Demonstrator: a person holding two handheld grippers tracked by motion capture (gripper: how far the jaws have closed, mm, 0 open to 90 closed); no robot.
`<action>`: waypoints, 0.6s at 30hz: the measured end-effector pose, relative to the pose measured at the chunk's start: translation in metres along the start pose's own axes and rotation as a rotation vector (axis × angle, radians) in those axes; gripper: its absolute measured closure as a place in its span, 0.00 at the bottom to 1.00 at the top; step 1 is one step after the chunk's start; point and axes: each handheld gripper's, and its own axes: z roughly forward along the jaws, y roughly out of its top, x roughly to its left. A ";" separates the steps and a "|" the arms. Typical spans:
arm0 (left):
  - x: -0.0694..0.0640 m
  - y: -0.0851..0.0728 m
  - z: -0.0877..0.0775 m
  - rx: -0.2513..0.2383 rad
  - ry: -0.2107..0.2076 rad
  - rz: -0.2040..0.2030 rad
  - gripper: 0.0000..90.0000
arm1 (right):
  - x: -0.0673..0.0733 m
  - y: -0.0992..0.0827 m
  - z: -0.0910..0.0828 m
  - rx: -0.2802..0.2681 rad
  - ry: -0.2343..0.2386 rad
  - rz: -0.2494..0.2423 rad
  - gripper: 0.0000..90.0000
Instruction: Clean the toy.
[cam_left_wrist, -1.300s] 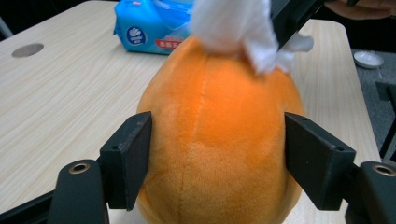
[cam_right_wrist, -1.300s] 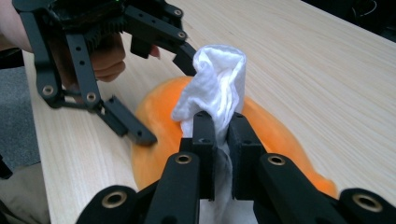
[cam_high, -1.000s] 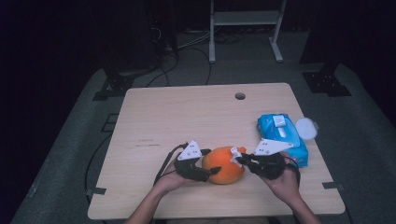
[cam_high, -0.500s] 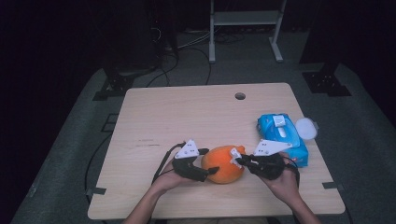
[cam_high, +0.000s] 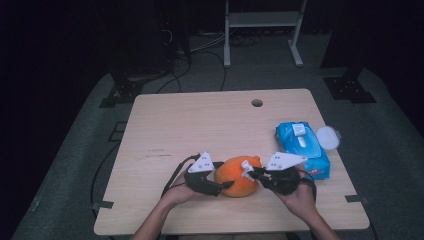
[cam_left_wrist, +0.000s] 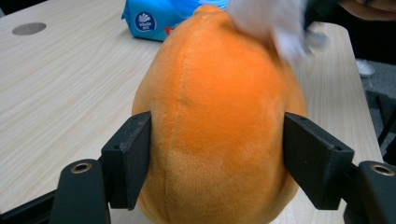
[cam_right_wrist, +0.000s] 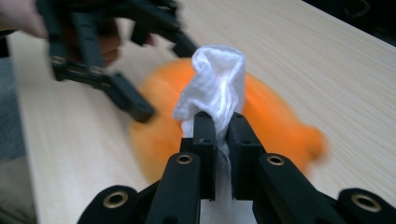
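My left gripper (cam_high: 226, 186) sat at the nine o'clock side of the orange plush fruit (cam_high: 239, 176), which lay near the six o'clock edge of the table (cam_high: 200, 120). Its jaws had opened and then just been closing again around the fruit's broad end; in the left gripper view the pads (cam_left_wrist: 133, 158) met the plush flanks, so I judged it a fresh, firmer hold on the fruit (cam_left_wrist: 219, 121). That steadied it for wiping. The fruit's long axis ran roughly from nine to three o'clock, the stem tip tilted toward one. My right gripper (cam_high: 248, 172), at the three o'clock side, was clenched on a white wipe (cam_right_wrist: 215, 84), pressing it on the fruit's upper surface (cam_right_wrist: 280, 121). The blue wipe pack (cam_high: 302, 147) lay beyond at two o'clock.
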 end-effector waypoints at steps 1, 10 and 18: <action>0.001 0.000 0.000 -0.001 -0.001 -0.004 0.32 | -0.006 -0.003 -0.002 0.000 -0.009 0.028 0.92; -0.004 0.012 -0.001 -0.018 0.002 0.009 0.22 | 0.013 0.001 0.006 0.001 0.043 -0.010 0.91; 0.005 0.001 -0.004 -0.013 0.001 -0.026 0.32 | -0.002 -0.004 0.002 -0.005 0.027 0.027 0.91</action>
